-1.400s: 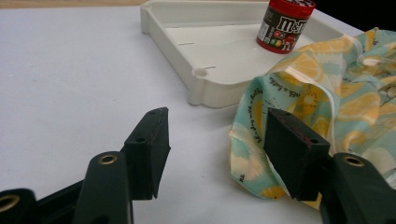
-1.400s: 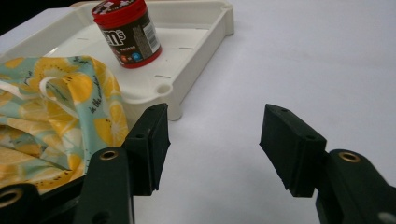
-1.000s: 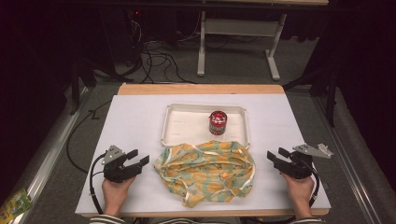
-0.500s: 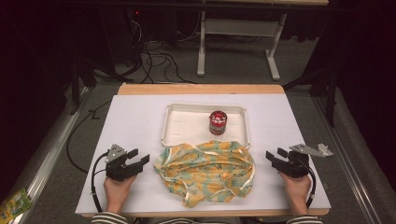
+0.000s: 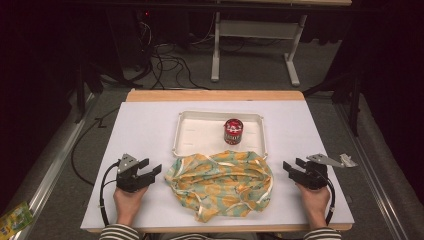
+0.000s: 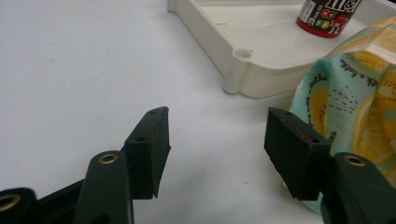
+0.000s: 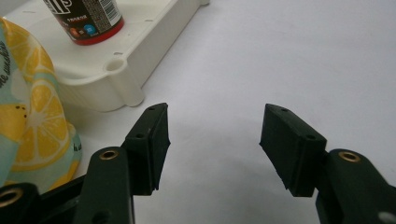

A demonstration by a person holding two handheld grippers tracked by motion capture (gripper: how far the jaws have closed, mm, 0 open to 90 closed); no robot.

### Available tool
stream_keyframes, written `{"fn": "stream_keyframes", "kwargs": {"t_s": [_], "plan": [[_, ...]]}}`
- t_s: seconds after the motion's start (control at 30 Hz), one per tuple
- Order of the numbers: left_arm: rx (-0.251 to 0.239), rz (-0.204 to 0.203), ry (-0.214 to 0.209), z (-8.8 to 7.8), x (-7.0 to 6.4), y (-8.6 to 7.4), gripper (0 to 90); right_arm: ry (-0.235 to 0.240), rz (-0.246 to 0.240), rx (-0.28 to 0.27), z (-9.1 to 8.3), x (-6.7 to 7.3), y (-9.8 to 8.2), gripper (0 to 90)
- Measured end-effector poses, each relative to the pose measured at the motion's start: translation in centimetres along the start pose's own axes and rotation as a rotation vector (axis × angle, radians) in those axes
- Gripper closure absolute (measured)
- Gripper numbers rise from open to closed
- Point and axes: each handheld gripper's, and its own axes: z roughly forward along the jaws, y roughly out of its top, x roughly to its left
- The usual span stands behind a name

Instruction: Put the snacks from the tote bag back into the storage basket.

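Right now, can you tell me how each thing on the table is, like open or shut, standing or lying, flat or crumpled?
Left gripper: open, nothing between its jaws, beside the cloth.
Right gripper: open, nothing between its jaws.
Lemon-print cloth: crumpled in a heap on the table, its far edge against the tray.
White tray: lying flat, right way up.
Red candy can: standing upright in the tray; whether its lid is shut is too small to tell.
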Motion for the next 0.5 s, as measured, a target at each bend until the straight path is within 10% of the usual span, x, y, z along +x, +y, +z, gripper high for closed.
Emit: {"fn": "stream_keyframes", "kwargs": {"t_s": [0.5], "plan": [[-0.014, -0.016, 0.010, 0.47, 0.29, -0.44, 40.3, -0.024, -0.021, 0.000, 0.33, 0.30, -0.41, 41.8]]}}
